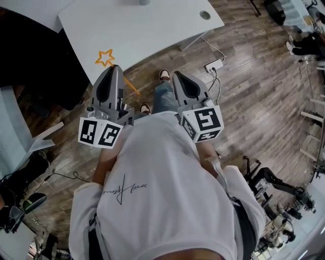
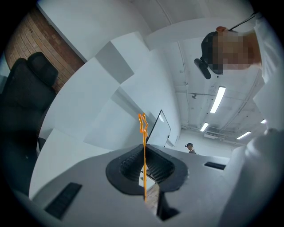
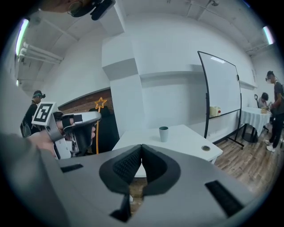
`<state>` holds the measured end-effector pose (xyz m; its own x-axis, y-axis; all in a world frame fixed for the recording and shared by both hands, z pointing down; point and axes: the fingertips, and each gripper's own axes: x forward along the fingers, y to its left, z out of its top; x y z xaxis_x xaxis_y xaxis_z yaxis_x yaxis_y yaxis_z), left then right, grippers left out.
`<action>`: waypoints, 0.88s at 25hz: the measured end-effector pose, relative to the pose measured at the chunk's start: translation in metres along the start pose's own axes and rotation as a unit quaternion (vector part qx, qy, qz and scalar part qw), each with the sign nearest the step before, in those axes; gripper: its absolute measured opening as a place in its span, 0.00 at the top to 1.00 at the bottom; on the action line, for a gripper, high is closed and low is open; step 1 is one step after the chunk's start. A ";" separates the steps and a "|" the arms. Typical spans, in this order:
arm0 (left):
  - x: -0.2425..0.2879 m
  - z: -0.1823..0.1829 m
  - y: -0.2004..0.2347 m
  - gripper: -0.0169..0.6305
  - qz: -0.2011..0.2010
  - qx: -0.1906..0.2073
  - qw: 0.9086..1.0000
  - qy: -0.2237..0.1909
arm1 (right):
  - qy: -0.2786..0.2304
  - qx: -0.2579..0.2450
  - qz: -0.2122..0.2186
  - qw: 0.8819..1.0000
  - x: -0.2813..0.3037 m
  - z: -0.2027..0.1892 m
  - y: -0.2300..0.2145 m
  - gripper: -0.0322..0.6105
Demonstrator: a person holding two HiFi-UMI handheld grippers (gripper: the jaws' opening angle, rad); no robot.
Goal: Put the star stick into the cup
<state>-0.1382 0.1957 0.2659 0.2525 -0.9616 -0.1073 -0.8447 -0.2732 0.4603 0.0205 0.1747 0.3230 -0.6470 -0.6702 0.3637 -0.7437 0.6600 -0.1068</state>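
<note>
Now the left gripper (image 2: 144,155) is clenched on the orange star stick (image 2: 143,126), with the star end past its tips. The right gripper (image 3: 141,150) is closed on nothing. A teal cup (image 3: 163,133) stands on the white table (image 3: 191,139), well apart from both.

Hidden and clipped bits, three views

Head view: the thin orange star-topped stick (image 1: 105,57) is running under the grey left gripper (image 1: 114,68), its middle hidden, with only a short stretch showing beyond. The small grey-green cup (image 1: 144,2) is being cut by the top edge. Left gripper view: the stick's lower end is vanishing between the closed jaws, and a distant person (image 2: 190,146) is showing too small to tell detail. Right gripper view: the stick's lower shaft is passing behind the left gripper.
</note>
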 end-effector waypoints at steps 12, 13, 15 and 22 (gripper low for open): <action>0.102 -0.006 0.018 0.95 0.031 0.000 1.000 -0.003 | 0.003 0.001 0.039 0.999 0.067 0.035 -0.079 0.94; 0.109 -0.005 0.019 0.95 0.034 0.002 0.999 -0.004 | 0.003 0.000 0.046 0.999 0.073 0.039 -0.083 0.93; 0.121 -0.003 0.021 0.95 0.042 0.005 0.999 -0.006 | 0.004 -0.002 0.058 0.998 0.084 0.045 -0.090 0.94; 0.159 -0.001 0.031 0.95 0.080 0.013 0.997 -0.018 | 0.011 -0.010 0.105 0.994 0.120 0.060 -0.116 0.94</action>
<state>-0.1239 0.0339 0.2640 0.0974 -0.9930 -0.0665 -0.8850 -0.1170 0.4506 0.0191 -0.0023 0.3238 -0.7835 -0.5101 0.3548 -0.5891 0.7914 -0.1631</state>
